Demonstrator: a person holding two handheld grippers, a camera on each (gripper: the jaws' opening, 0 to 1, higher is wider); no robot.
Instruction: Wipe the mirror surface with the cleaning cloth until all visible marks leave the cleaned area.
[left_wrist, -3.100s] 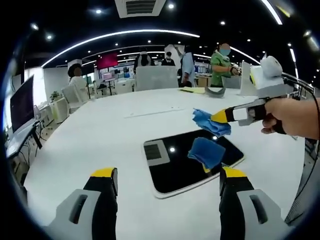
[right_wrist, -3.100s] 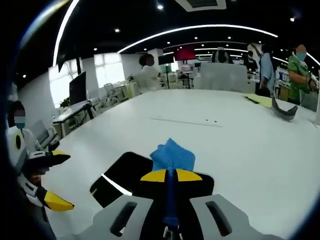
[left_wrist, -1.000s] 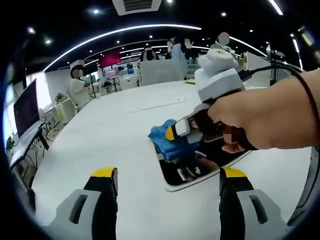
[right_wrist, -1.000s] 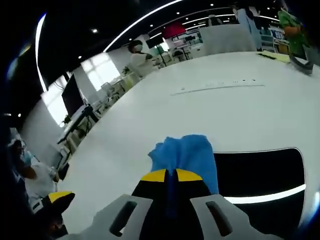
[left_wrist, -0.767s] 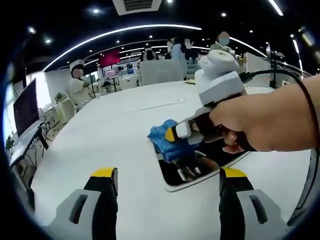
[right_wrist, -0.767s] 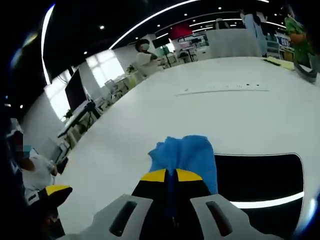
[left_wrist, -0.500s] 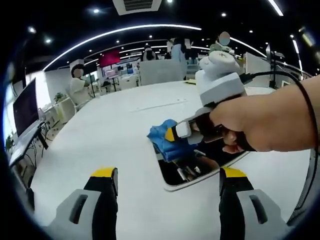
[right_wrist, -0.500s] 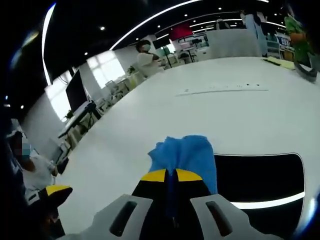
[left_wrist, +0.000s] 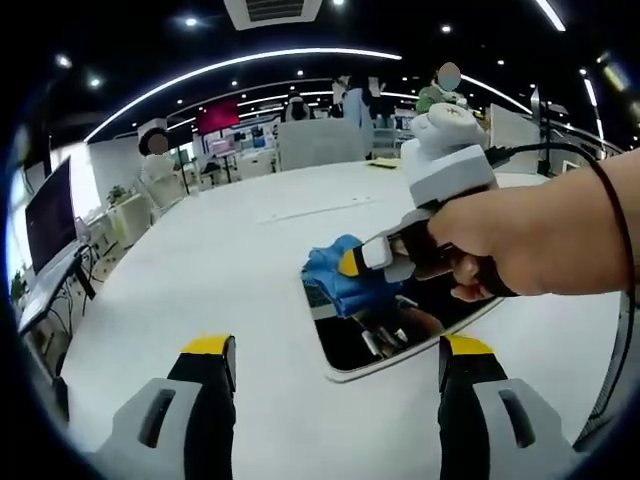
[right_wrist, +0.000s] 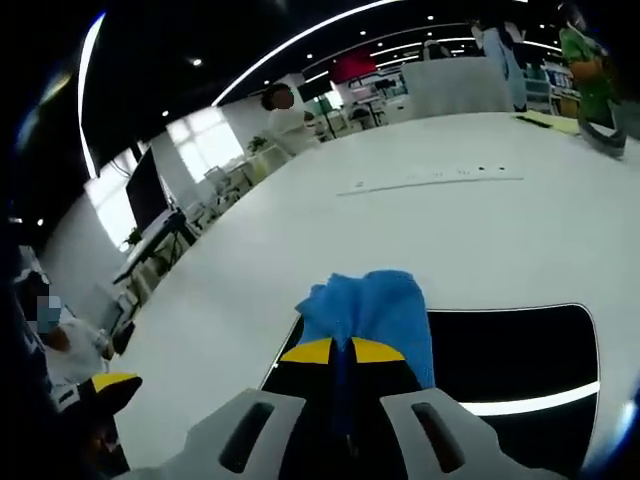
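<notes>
Bunched blue cloth (right_wrist: 368, 310) lies on dark mirror (right_wrist: 520, 355)

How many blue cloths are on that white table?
1. The blue cleaning cloth is pinched in the right tongs, pressed on the near corner of the flat dark mirror on the white table. More could be hidden behind the person's hand.

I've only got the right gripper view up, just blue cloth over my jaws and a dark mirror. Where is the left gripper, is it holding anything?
Observer: The left gripper hangs over the white table, jaws apart, holding nothing.
Operator: And my cloth, which part of the mirror is it on?
Observer: The left gripper view shows the blue cloth, held by the right gripper, at the far left corner of the mirror.
Operator: Anything reflected there?
Observer: Yes, the right gripper's underside shows in the glass.
</notes>
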